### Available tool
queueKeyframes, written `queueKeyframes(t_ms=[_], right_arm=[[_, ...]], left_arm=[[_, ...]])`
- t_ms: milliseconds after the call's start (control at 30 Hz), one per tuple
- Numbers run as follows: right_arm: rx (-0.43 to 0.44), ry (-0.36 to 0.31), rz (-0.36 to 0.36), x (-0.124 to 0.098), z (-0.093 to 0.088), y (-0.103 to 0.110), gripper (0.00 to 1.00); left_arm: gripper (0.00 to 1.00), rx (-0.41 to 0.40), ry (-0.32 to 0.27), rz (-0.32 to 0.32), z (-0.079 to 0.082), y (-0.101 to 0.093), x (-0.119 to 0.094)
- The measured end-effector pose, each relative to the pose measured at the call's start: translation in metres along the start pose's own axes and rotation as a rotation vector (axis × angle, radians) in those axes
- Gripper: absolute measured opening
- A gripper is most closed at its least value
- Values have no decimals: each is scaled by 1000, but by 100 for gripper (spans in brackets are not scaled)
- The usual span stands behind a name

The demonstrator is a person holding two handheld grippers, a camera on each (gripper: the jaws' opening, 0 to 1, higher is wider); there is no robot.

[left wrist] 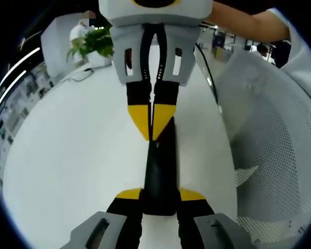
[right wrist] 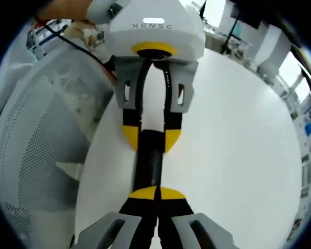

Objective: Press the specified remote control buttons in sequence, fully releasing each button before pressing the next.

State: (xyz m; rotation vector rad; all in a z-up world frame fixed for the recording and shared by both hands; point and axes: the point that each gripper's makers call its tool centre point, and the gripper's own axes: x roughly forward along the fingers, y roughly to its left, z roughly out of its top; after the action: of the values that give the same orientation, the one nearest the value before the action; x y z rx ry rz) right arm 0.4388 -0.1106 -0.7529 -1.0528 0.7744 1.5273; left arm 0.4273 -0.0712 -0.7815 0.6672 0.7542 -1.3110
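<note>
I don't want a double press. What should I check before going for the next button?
1. The left gripper has its fingers clamped on the remote: ok.
2. The right gripper is shut to a point for pressing: ok.
3. The right gripper is fully released from the remote: cannot tell; its point sits right at the remote's surface.
4. The correct button is under that point: cannot tell; no buttons are legible.
5. The remote is over the white table and seen in both views: ok.
</note>
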Motion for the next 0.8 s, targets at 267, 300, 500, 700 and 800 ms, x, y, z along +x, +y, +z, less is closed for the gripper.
queueKeyframes(t_ms=[267,300,500,700,800], right_arm=[[-21,2,-12,-5,3,3,0],[-24,3,-12,-6,3,3,0],[-25,7,-15,-8,1,4,0],[-27,10,-9,-7,1,7,0],[-30,12,-3,-4,1,9,0]], left_arm=[[24,7,12,-3,0,0,0],[24,7,13,-3,0,0,0],[24,10,17,-5,0,0,0],[24,11,22,-6,0,0,0],[24,11,22,-6,0,0,0]])
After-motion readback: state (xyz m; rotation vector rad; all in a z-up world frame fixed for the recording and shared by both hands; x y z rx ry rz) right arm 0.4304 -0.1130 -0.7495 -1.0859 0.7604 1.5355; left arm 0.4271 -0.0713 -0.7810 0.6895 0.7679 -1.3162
